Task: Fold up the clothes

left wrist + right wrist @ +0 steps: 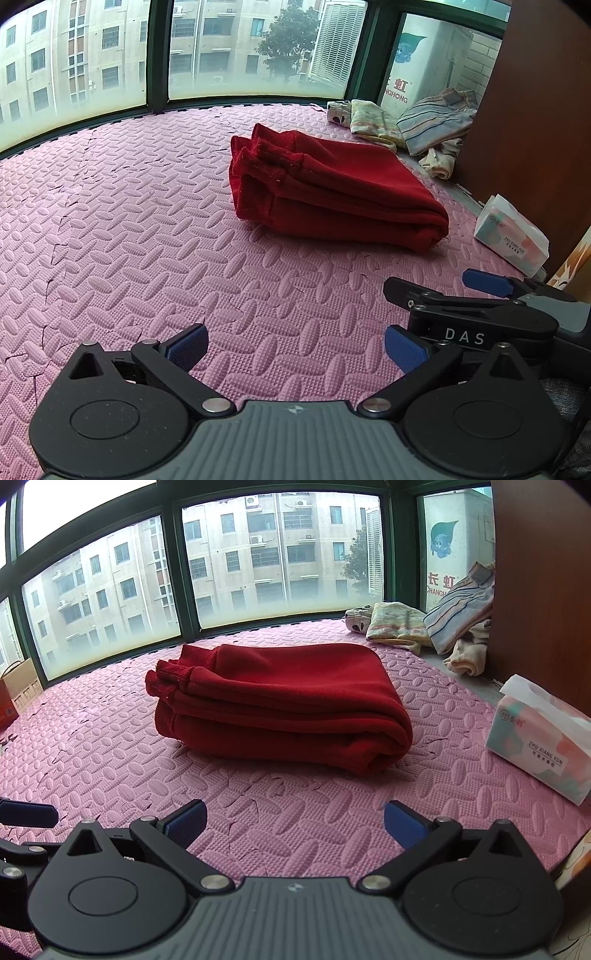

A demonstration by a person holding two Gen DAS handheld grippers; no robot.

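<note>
A red garment point(332, 188) lies folded in a thick stack on the pink foam mat point(129, 229); it also shows in the right wrist view point(280, 701). My left gripper point(295, 347) is open and empty, low over the mat, short of the garment. My right gripper point(293, 821) is open and empty, also short of the garment; it shows at the right of the left wrist view point(436, 314). One blue finger point(26, 812) of the left gripper shows at the left edge of the right wrist view.
A heap of other clothes point(413, 125) lies at the far right by the window point(424, 627). A tissue pack point(511, 236) sits right of the garment point(543, 738). A brown cabinet wall point(546, 590) stands at right. A cardboard box point(18, 694) sits far left.
</note>
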